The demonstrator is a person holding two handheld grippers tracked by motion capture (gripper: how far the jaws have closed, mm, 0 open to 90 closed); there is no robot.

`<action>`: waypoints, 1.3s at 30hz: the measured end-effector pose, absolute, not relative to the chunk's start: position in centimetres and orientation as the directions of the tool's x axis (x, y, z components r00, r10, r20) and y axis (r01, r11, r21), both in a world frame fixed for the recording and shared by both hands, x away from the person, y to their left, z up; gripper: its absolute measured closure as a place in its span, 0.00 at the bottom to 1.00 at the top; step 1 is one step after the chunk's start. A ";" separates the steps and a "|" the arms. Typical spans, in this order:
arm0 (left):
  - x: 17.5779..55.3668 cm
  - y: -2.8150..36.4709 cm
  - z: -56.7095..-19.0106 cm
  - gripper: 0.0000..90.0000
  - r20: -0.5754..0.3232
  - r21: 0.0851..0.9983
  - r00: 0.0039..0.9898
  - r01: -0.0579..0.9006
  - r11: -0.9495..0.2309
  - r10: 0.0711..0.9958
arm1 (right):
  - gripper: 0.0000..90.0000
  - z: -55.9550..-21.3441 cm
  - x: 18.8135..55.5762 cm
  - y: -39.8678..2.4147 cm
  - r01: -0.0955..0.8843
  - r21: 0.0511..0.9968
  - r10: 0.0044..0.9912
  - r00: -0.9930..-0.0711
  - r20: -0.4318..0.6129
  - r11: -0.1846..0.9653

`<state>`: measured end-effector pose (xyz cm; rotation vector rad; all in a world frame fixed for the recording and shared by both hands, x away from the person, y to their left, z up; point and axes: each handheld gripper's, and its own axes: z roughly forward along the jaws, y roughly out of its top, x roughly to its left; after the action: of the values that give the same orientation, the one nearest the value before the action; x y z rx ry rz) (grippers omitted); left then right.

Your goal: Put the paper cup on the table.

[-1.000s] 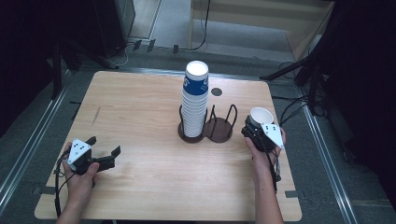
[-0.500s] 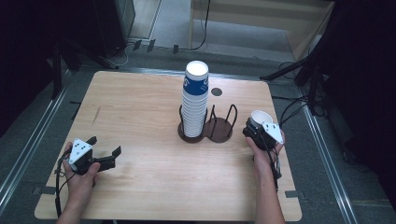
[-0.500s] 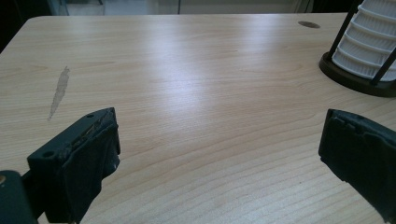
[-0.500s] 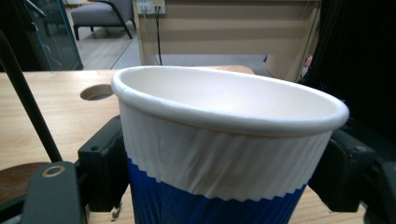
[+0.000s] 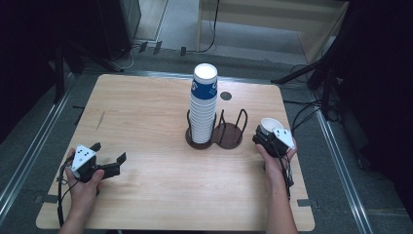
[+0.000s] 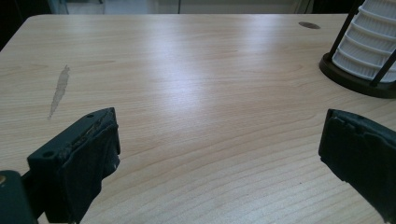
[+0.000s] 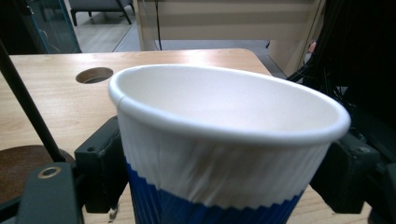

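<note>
The right claw has a single paper cup between its jaws, one black jaw at each side of the cup wall. The jaws have just been opening a little, and I cannot tell if the pads press on the cup or only stand beside it. The cup is upright, white with a blue lower part, near the right edge of the tabletop, just to the right of the dark wire holder.

In my judgement the work is to move cups out of the tall stack that stands in the left ring of the holder. One cup is out and is now low over the wood, perhaps already set down; the release seems to be starting. Many cups are left in the stack.

The right hand reaches forward along the right edge, forearm nearly straight. The left claw is spread wide with nothing in it, low over the wood near the front left corner, pointing toward the holder, and the left hand grips it from behind.
</note>
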<state>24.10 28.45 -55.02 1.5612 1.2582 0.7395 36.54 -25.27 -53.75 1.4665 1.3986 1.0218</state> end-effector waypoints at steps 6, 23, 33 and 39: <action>24.1 28.5 -55.0 0.00 -0.108 0.929 0.283 0.370 -0.004 0.953 | 0.16 -53.7 36.4 -25.2 0.312 0.950 0.999 0.031 0.010 -0.019; 24.1 28.5 -55.0 0.00 -0.116 0.928 0.283 0.372 0.003 0.952 | 0.00 -52.9 35.1 -25.4 0.310 0.951 0.999 -0.052 0.011 0.006; 24.1 28.5 -55.0 0.00 -0.113 0.928 0.286 0.371 -0.001 0.952 | 0.00 -52.2 33.3 -25.5 0.295 0.955 0.998 -0.069 0.009 0.012; 24.1 28.5 -55.0 0.00 -0.111 0.929 0.286 0.371 -0.003 0.952 | 0.00 -51.7 32.0 -25.5 0.276 0.961 0.997 -0.081 0.004 0.019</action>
<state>24.12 28.45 -55.02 1.5624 1.2575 0.7346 32.01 -25.48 -51.67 1.3677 1.4796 1.1180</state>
